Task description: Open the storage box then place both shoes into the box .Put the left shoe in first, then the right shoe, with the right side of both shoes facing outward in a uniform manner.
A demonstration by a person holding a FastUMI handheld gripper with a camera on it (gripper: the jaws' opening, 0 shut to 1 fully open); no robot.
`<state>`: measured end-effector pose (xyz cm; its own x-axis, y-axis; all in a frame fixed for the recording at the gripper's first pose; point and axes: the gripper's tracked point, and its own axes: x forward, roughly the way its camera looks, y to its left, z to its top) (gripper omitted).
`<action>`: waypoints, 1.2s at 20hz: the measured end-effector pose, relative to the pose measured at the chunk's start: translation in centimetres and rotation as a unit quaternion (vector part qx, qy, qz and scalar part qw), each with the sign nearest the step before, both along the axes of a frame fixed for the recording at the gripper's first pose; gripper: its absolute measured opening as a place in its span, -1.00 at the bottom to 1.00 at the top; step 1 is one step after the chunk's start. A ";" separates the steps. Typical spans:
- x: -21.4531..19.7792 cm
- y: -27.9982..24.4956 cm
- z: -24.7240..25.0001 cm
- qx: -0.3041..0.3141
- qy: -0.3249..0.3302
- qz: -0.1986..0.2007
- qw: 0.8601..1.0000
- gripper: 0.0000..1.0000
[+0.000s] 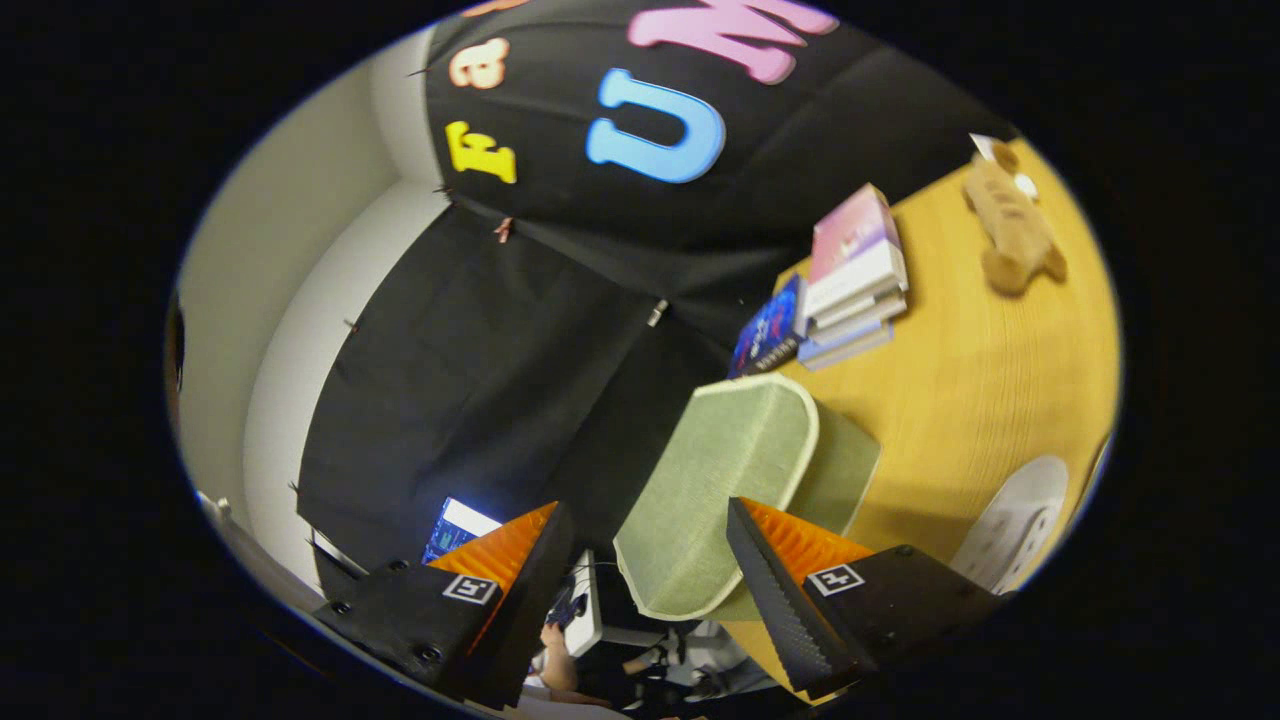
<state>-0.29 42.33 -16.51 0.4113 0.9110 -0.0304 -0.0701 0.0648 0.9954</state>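
Gripper view: gripper (pixel 650 560) open astride the green storage box's (pixel 720 480) raised lid; white shoe (pixel 1015 525) still on the surface (pixel 980 380).

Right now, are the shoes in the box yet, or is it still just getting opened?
Still at the opening step, it seems. The green storage box sits on the wooden table, and its pale-edged lid looks swung up, just ahead of the gripper. The fingers stand apart, pressing on nothing. One white shoe still lies on the table beside the box, so no shoe looks packed. Left: left shoe in first, then the right.
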 end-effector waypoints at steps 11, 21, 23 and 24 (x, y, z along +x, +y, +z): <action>-1.7 5.6 -6.8 0.059 0.127 0.052 0.989 0.92; -1.4 6.0 -5.4 0.126 0.165 0.033 0.978 -0.38; -1.3 6.0 -4.6 0.114 0.145 0.026 0.983 -0.91; -1.3 5.9 -3.7 0.114 0.140 0.024 0.983 -0.91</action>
